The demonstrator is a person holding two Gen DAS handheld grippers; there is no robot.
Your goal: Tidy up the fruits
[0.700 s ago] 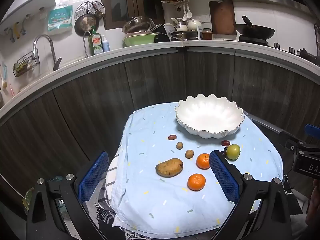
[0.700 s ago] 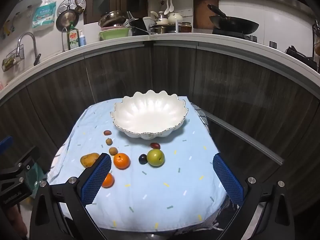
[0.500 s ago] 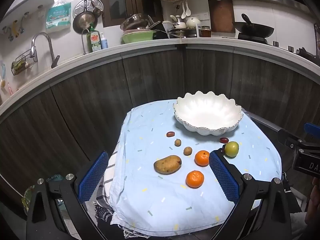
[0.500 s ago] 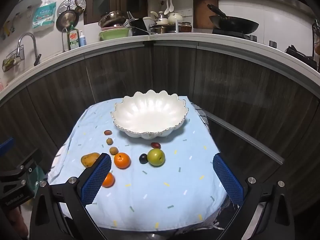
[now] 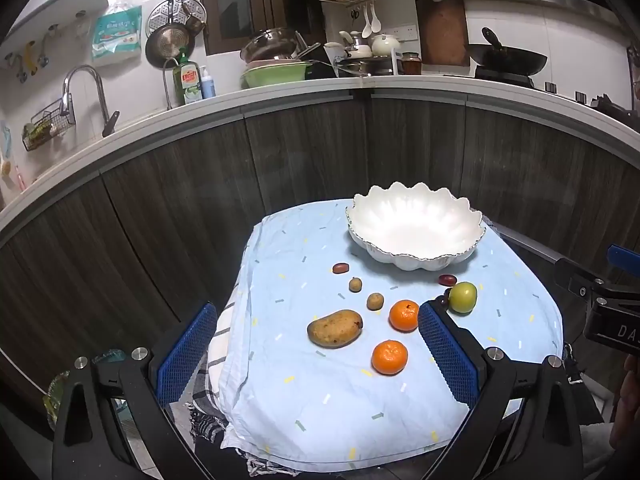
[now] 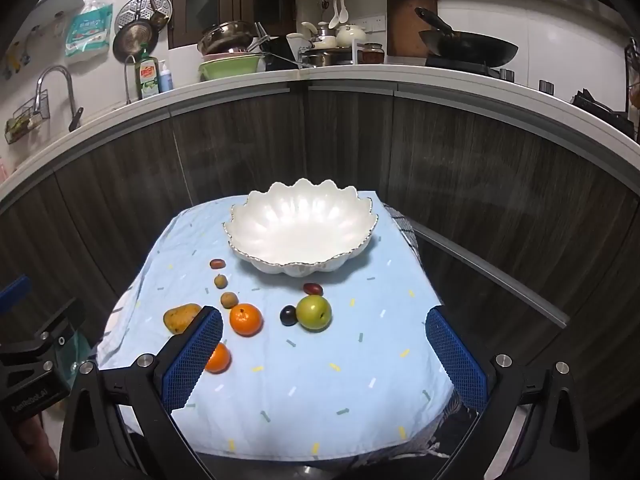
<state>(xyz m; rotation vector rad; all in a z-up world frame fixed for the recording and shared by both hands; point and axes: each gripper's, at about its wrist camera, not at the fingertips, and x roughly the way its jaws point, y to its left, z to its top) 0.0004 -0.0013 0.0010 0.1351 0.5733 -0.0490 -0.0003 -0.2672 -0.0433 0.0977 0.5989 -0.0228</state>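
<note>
- Hovering wide open: left gripper [image 5: 316,356], nothing between the blue pads [image 5: 448,354]; well short of the fruit.
- Left wrist view: the whole scene sits slightly higher and further left in frame than 0.7 s ago, so small camera drift, no real approach. Mango [image 5: 335,328], two oranges [image 5: 404,315] [image 5: 389,357] and green apple [image 5: 463,297] lie loose on the blue cloth [image 5: 320,400]; white bowl [image 5: 416,256] at the far end is empty.
- Right wrist view: right gripper [image 6: 324,360] also spread wide, holding nothing. View practically unchanged. Green apple [image 6: 314,312] sits touching a dark grape [image 6: 288,315]; the near orange [image 6: 246,319] is left of it.
- Judgement: task not started; no fruit is in the bowl yet.
</note>
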